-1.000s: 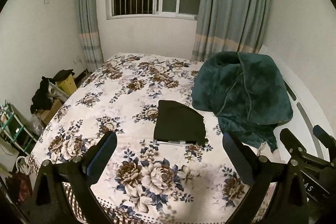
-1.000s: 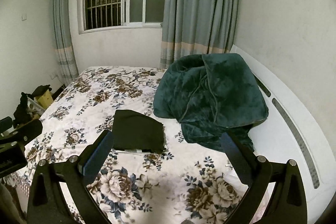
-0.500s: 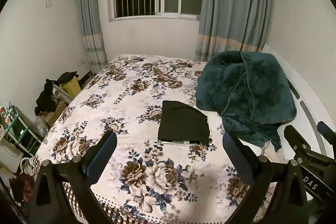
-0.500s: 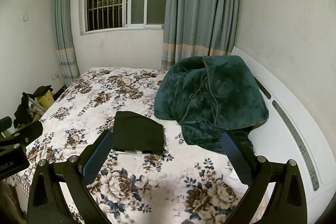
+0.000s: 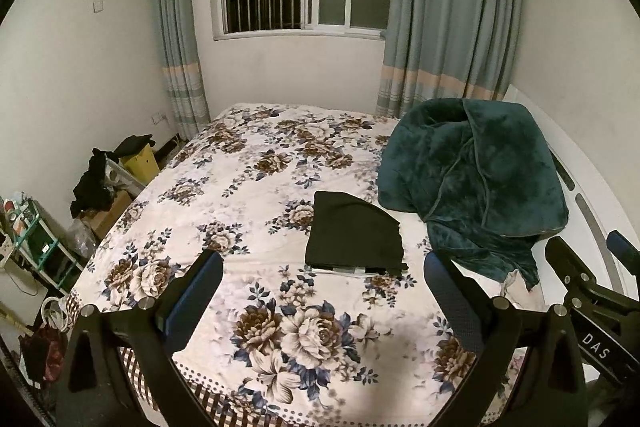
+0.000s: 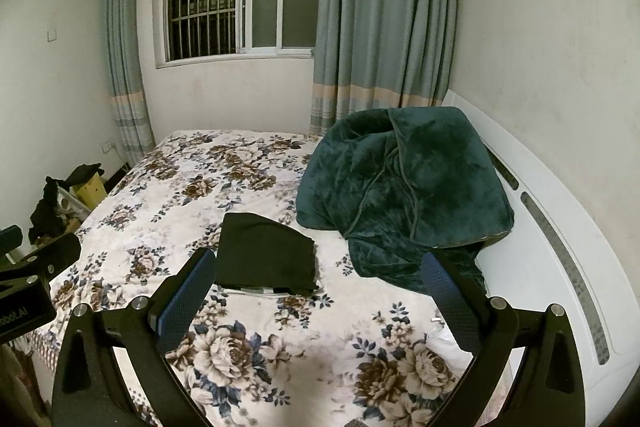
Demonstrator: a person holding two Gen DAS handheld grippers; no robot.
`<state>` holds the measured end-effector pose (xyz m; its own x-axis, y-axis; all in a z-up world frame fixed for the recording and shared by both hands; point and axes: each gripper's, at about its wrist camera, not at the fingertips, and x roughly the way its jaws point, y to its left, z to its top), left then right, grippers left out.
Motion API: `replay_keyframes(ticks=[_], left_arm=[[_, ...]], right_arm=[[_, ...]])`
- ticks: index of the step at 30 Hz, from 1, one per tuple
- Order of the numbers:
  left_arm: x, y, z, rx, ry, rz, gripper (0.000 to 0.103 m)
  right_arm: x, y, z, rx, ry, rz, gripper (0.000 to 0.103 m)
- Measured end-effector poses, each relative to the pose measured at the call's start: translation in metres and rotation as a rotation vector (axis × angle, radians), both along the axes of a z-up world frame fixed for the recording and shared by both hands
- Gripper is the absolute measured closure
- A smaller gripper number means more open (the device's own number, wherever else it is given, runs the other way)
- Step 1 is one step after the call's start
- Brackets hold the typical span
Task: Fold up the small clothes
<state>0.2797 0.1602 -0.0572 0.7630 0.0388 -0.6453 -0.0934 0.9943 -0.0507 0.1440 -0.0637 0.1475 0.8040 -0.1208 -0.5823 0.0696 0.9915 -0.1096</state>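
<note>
A dark garment (image 5: 354,233) is seen lying flat on the floral bed (image 5: 248,187), already folded into a compact shape, just beside a heaped green blanket (image 5: 472,171) that lies to its right. The left gripper (image 5: 323,301) is held with its jaws spread wide and nothing between them; the right gripper (image 6: 316,303) is likewise spread and empty. Both are kept above the bed's near edge, apart from the cloth. The garment (image 6: 266,255) is placed ahead of both: slightly right of centre for the left gripper, left of centre for the right. Its long axis runs away from the grippers, toward the window. Neither gripper can be judged clearly nearer. The fold is judged largely complete.
</note>
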Motion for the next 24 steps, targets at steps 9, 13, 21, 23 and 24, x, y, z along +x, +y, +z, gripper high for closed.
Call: replay_keyframes(ticks=[9, 13, 21, 23, 24], left_arm=[[0.000, 0.000, 0.000, 0.001, 0.000, 0.000, 0.000], [-0.002, 0.001, 0.001, 0.003, -0.002, 0.003, 0.000], [-0.002, 0.002, 0.002, 0.005, -0.002, 0.005, 0.000], [-0.002, 0.001, 0.001, 0.005, -0.003, 0.004, 0.000], [-0.002, 0.002, 0.001, 0.004, -0.002, 0.005, 0.000]], right_arm=[[0.005, 0.002, 0.002, 0.003, -0.001, 0.007, 0.000], [0.008, 0.004, 0.004, 0.003, -0.003, 0.011, 0.000], [0.012, 0.010, 0.006, 0.002, -0.003, 0.014, 0.000], [0.012, 0.011, 0.006, 0.003, -0.004, 0.012, 0.000], [0.010, 0.011, 0.006, 0.003, -0.004, 0.011, 0.000]])
